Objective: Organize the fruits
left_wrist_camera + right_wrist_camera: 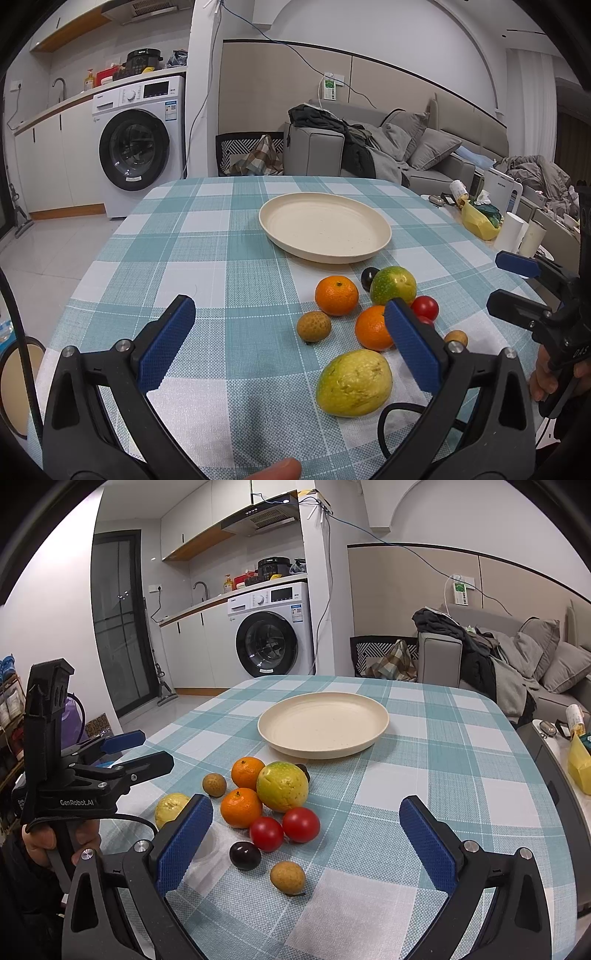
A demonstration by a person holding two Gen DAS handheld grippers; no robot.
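Both tongs hang over a counter [461, 760] spread with a teal-and-white checked cloth. The left tongs [290, 328] stand wide apart with nothing between the blue pads, and the right tongs [306, 825] are spread just as wide and grip nothing. In the right wrist view the left tool sits at nine o'clock, held by a hand [51, 840], and its black body reads "GenRobot.AI". A cream plate [380, 716] lies bare at twelve o'clock from the fruit. The fruit cluster sits just short of the plate: a green-yellow mango [282, 786] in the middle, one orange [246, 772] touching it at ten o'clock, a second orange [241, 808] at eight o'clock, two red tomatoes [284, 829] side by side at six o'clock, and a dark plum [245, 855] just below them. A brown longan [287, 877] lies at five o'clock from the plum, another longan [214, 784] at the cluster's nine o'clock, and a second yellow mango [170, 808] partly behind the right tool's left pad. Something dark peeks from behind the central mango, perhaps another plum. A white washing machine [271, 627] stands at the back; its labels are too small to read.
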